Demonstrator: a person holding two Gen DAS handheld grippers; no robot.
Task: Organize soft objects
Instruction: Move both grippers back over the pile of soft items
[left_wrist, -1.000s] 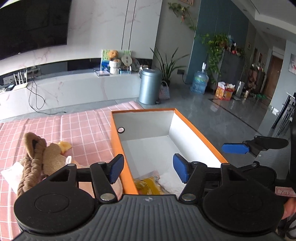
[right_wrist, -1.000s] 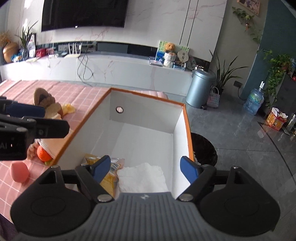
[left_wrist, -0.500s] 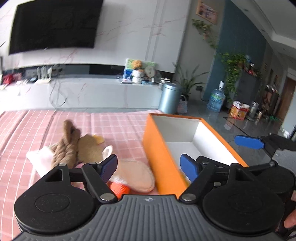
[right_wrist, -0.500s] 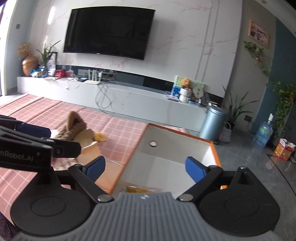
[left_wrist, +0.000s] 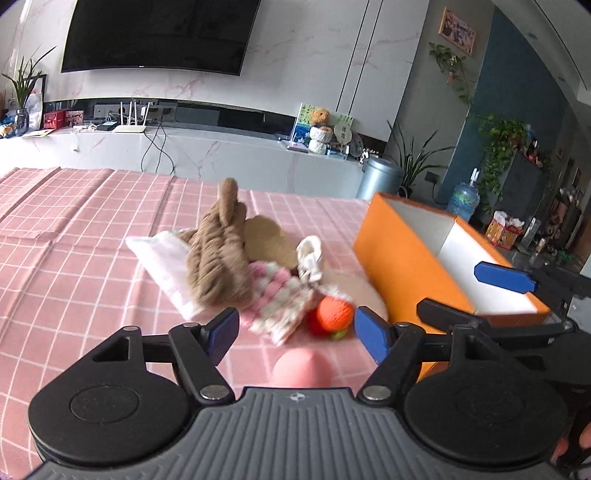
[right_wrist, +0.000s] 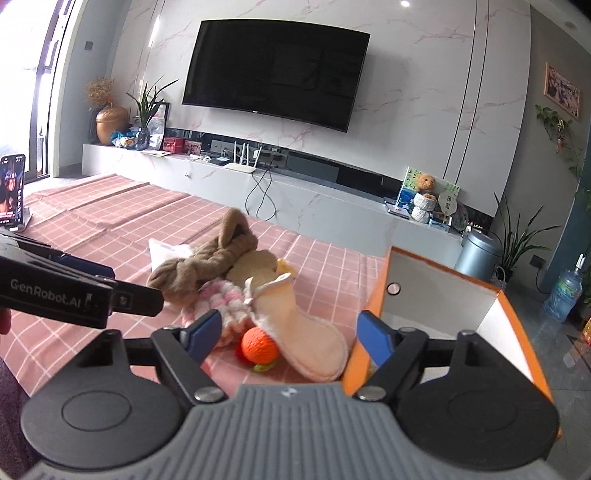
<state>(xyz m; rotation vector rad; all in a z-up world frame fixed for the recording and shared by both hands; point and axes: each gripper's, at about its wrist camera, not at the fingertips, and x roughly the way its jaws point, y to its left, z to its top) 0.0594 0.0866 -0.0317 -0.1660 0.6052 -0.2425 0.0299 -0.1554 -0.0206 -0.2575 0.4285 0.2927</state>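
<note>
Both claws released, holding nothing: left gripper (left_wrist: 293, 332) hovers over the near edge of the pile, right gripper (right_wrist: 290, 334) just right of it by the box (right_wrist: 447, 299). Pile sits on the pink cloth (left_wrist: 74, 240), left of the box. Suggest taking the top, loose piece first, the brown knit (left_wrist: 221, 258), pinching mid-bulk so the ball (left_wrist: 334, 312) doesn't roll off.

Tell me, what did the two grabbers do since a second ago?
Both swung away from over the orange box toward the soft pile: the left gripper and right gripper now face the orange ball. Nothing was grabbed; jaws stayed open, and the pile looks unmoved.
</note>
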